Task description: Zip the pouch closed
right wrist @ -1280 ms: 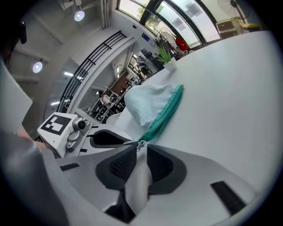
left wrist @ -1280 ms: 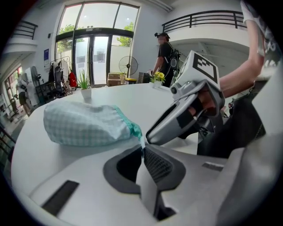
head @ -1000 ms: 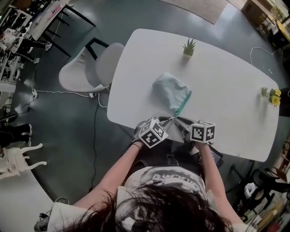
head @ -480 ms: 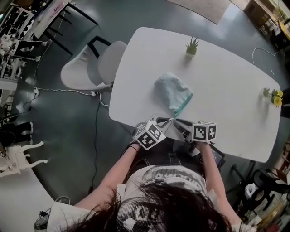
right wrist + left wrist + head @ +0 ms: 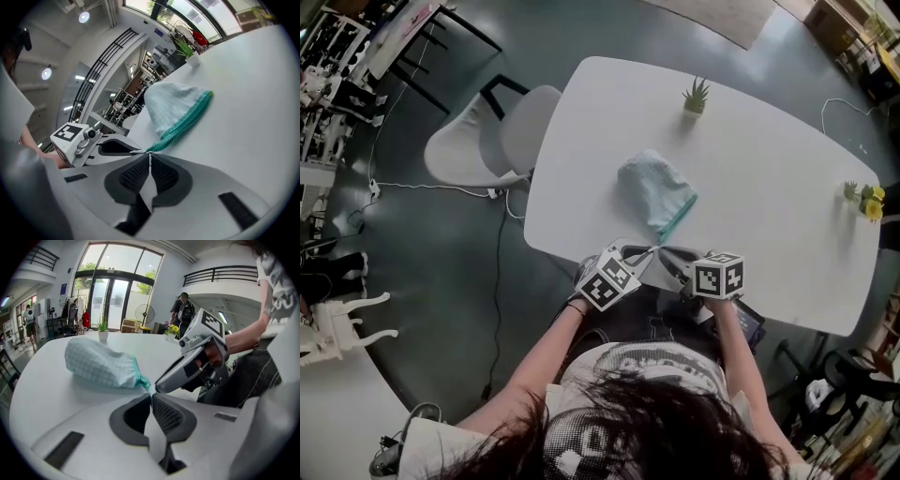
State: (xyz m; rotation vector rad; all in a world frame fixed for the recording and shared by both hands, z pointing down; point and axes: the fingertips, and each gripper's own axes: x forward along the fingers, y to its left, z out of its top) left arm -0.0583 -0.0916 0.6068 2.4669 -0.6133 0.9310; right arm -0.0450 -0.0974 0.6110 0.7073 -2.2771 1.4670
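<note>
A pale blue checked pouch [image 5: 654,190] with a teal zipper [image 5: 677,217] lies on the white table [image 5: 769,169], its near corner pointing at me. My left gripper [image 5: 645,251] is shut on the teal fabric end at that corner [image 5: 143,382]. My right gripper [image 5: 664,253] meets it from the right. Its jaws are closing, and in the right gripper view its tips [image 5: 150,154] pinch a thin metal zipper pull at the zipper's [image 5: 187,122] near end. In the left gripper view the pouch [image 5: 98,364] bulges beyond the closed jaws.
A small potted plant [image 5: 697,96] stands at the table's far edge, and yellow flowers [image 5: 864,199] at its right edge. A white chair [image 5: 487,141] stands off the table's left end. My grippers sit just over the near table edge.
Both grippers have stayed at the pouch's near corner. The left gripper's cube has rolled slightly. The pouch has not moved.
</note>
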